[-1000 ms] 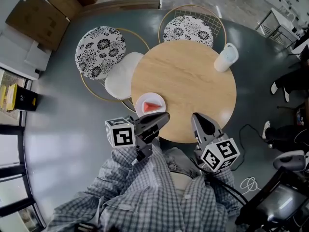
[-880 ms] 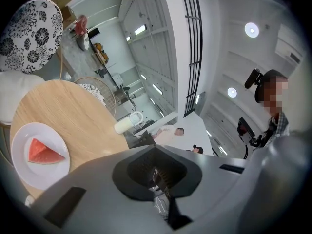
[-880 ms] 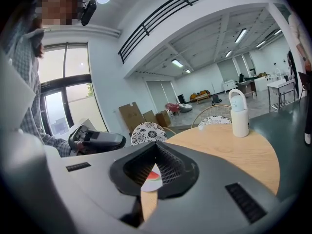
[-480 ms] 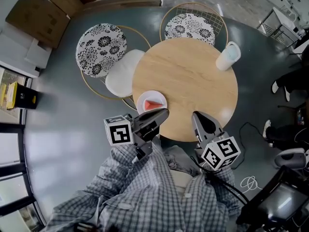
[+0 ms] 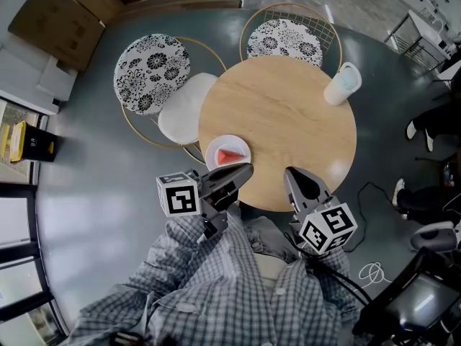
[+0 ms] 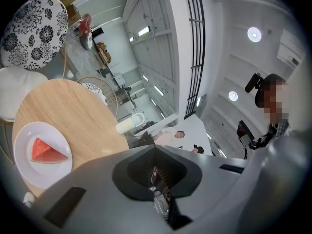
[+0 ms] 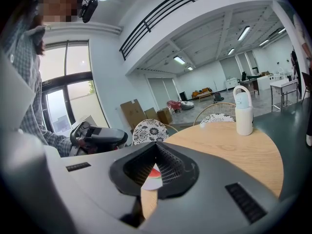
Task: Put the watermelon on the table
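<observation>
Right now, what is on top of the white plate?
One red watermelon slice lies on the white plate, and nothing else. The bit of plate under the slice is covered, so I cannot see it.

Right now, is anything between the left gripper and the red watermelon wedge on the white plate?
Nothing visible. The left gripper, jaws shut, hangs right beside the white round plate at the edge of the round wooden table; the red watermelon wedge lies bare on it. The white bottle stands far across.
</observation>
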A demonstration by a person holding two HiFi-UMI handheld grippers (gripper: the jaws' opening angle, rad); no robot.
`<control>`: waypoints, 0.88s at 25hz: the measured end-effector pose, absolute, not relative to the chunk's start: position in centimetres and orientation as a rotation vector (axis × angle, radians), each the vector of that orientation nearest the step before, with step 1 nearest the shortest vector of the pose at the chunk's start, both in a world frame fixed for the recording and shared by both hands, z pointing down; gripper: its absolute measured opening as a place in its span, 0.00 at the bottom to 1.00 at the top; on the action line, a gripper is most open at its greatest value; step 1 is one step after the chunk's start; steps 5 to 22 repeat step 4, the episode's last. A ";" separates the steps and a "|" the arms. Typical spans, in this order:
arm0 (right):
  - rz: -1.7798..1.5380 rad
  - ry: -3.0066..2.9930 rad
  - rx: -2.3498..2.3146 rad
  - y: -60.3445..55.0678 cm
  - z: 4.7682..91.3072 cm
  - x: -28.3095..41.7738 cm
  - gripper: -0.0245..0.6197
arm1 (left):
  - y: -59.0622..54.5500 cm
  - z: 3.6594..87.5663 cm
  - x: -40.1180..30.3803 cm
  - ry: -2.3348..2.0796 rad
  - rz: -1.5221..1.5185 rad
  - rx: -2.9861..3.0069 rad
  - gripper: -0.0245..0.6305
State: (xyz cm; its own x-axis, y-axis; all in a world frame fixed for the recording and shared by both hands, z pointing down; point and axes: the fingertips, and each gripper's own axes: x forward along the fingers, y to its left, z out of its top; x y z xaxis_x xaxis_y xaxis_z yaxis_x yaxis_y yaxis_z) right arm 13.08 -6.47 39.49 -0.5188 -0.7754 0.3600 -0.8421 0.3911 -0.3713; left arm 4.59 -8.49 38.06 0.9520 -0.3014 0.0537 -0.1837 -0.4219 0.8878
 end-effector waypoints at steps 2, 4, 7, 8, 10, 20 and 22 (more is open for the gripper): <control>0.787 -2.506 1.462 -6.6 39.6 12.9 0.05 | -8.5 38.3 4.5 -0.348 -0.128 2.016 0.05; 0.786 -2.503 1.455 -6.7 39.7 12.7 0.05 | -8.6 38.4 4.5 -0.348 -0.120 2.013 0.05; 0.786 -2.503 1.455 -6.7 39.7 12.7 0.05 | -8.6 38.4 4.5 -0.348 -0.120 2.013 0.05; 0.786 -2.503 1.455 -6.7 39.7 12.7 0.05 | -8.6 38.4 4.5 -0.348 -0.120 2.013 0.05; 0.786 -2.503 1.455 -6.7 39.7 12.7 0.05 | -8.6 38.4 4.5 -0.348 -0.120 2.013 0.05; 0.786 -2.503 1.455 -6.7 39.7 12.7 0.05 | -8.6 38.4 4.5 -0.348 -0.120 2.013 0.05; 0.786 -2.503 1.455 -6.7 39.7 12.7 0.05 | -8.6 38.4 4.5 -0.348 -0.120 2.013 0.05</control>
